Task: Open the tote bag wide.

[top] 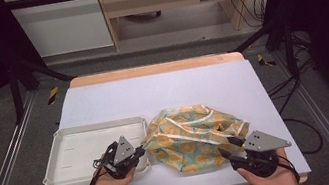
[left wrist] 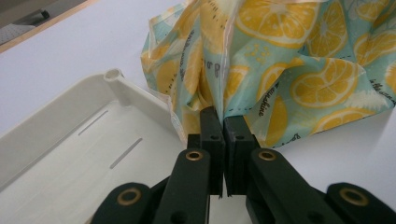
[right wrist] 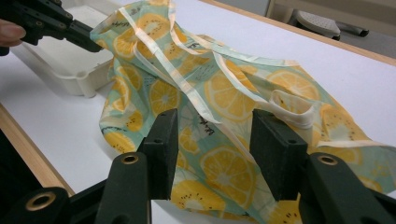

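Observation:
A crumpled fabric bag (top: 192, 136) printed with orange slices on pale teal lies on the white table top. My left gripper (top: 142, 149) is shut on the bag's left edge; in the left gripper view the jaws (left wrist: 223, 116) pinch a fold of the fabric (left wrist: 299, 70) just beside the tray's corner. My right gripper (top: 229, 145) hovers at the bag's near right side. In the right gripper view it (right wrist: 215, 116) stands open with the fabric (right wrist: 224, 88) and a cream strap beneath, untouched by the pads. The left gripper (right wrist: 88, 39) shows there at the far left.
A shallow white plastic tray (top: 85, 146) sits left of the bag, holding nothing; its corner is close to the left jaws (left wrist: 114, 77). The table's wooden front edge (right wrist: 28, 140) runs just under my hands. Bare white surface lies behind and right of the bag.

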Tool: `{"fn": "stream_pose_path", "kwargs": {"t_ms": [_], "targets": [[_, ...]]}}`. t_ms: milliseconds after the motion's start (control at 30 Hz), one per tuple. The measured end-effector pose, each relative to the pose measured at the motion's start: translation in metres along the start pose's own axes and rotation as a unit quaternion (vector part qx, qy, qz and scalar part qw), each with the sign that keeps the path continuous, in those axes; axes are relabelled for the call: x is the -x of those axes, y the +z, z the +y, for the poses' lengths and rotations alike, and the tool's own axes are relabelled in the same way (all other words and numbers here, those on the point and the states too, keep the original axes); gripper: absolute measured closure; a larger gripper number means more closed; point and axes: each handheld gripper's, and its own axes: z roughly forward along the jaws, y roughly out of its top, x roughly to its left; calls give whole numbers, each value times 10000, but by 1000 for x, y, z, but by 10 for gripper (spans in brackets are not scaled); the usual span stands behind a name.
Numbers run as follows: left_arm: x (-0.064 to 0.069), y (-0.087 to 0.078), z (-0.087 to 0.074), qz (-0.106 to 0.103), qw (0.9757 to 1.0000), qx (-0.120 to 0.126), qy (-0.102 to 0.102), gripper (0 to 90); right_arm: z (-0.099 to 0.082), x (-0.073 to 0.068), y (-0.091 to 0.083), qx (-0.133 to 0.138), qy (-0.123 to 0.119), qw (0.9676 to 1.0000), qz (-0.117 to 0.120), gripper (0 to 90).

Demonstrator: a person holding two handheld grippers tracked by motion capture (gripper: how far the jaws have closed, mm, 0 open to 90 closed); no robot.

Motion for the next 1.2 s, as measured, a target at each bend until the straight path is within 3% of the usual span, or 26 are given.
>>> {"fn": "stream_pose_path", "kwargs": {"t_ms": [300, 567, 700, 867, 1200], "targets": [[-1, 0, 0, 11, 10000, -4, -3, 886, 0, -6, 6, -219, -134, 9996, 83, 495], [-1, 0, 0, 51, 10000, -23, 7, 888, -16, 0, -6, -355, -60, 9993, -54, 494], [-1, 1, -1, 46, 10000, -41, -1, 889, -20, 4, -15, -221, 9, 9997, -114, 494], [0, 2, -1, 38, 10000, -56, 12, 889, -18, 6, -22, 65, 182, 9998, -15, 494], [-1, 1, -1, 60, 10000, -28, -11, 889, -3, -8, -16, 149, 20, 9997, 182, 494]]}}
